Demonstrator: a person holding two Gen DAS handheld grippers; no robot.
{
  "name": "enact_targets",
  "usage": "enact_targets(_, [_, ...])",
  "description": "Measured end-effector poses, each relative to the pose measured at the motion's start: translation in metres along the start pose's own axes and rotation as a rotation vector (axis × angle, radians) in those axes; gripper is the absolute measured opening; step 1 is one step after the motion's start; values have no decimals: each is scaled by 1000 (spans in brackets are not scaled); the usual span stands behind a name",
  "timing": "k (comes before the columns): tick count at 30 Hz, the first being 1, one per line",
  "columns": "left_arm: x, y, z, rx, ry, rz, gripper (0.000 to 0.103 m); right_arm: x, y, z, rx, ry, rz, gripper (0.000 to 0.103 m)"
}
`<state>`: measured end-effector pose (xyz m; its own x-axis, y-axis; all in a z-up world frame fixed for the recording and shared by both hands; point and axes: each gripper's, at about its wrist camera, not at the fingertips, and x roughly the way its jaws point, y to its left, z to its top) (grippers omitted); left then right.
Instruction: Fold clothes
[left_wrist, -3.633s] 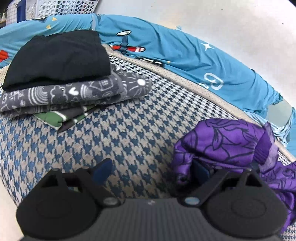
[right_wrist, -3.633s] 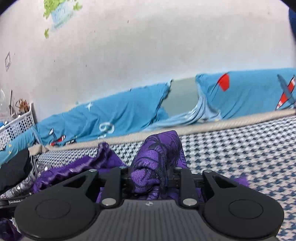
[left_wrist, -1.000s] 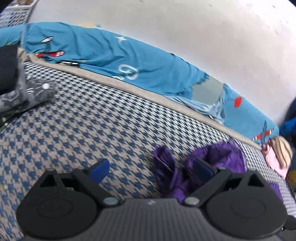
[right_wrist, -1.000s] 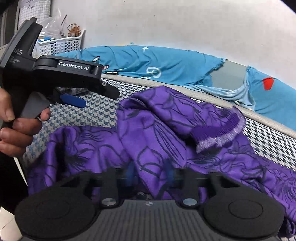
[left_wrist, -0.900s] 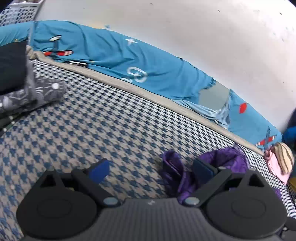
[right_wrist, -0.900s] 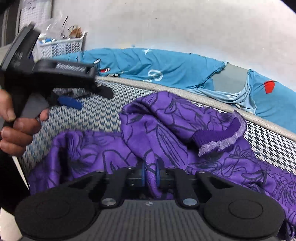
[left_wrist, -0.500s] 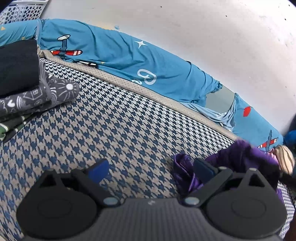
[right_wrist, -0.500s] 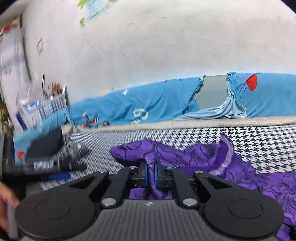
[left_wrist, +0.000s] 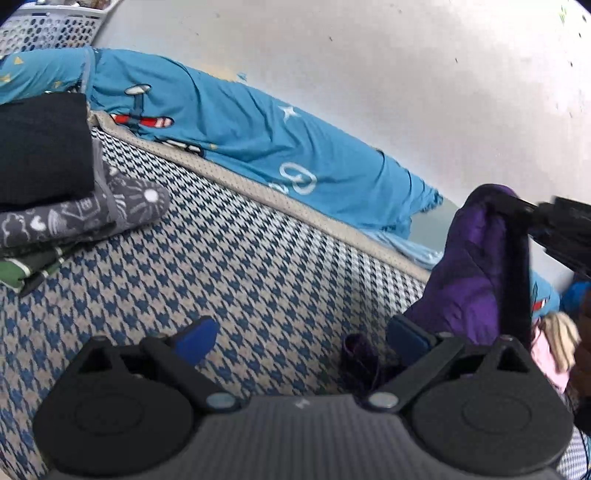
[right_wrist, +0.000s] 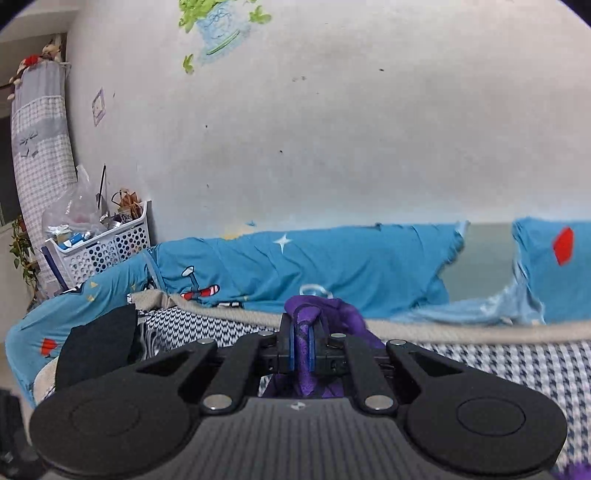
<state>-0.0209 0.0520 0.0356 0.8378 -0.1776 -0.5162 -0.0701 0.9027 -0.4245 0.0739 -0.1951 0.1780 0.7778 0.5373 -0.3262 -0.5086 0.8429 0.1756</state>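
My right tongs (right_wrist: 303, 345) pinch the purple top (left_wrist: 476, 266) tight and lift it above the checked bed (left_wrist: 258, 266). My left tongs (left_wrist: 299, 338) are wide apart, holding nothing. Folded clothes (left_wrist: 66, 206) sit far left.

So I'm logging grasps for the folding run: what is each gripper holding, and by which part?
The right gripper pinches a bunched fold of the purple garment; which part is unclear. The left gripper is open, holding nothing.
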Motion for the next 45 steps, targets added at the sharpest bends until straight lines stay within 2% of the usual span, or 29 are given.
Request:
enact_targets(5, [-15,10,13,-20,-77,41,102,42,12,22,-31,6,-3,8])
enact_targets(10, [-26,22,24,-26,-140,132,102,85,24,35,-39,9,3,8])
enact_targets(17, [-17,35,30,-56,-89,183,102,142,41,38,-45,29,27,8])
enact_targets(22, [-1,30,24,-65,-9,196,102,178,41,26,-18,64,41,9])
enact_targets(25, [7,28,22,-72,25,207,102,195,40,17,-27,132,52,18])
enact_targets(27, [11,26,19,-76,44,211,102,205,40,10,-35,179,59,35])
enact_targets(29, [15,26,17,-88,63,206,102,205,41,7,-50,199,73,39])
enact_targets(34, [22,21,12,-94,96,206,102,182,38,5,-105,198,88,39])
enact_targets(45, [35,-4,2,-40,141,179,102,110,-3,-15,-129,206,18,41])
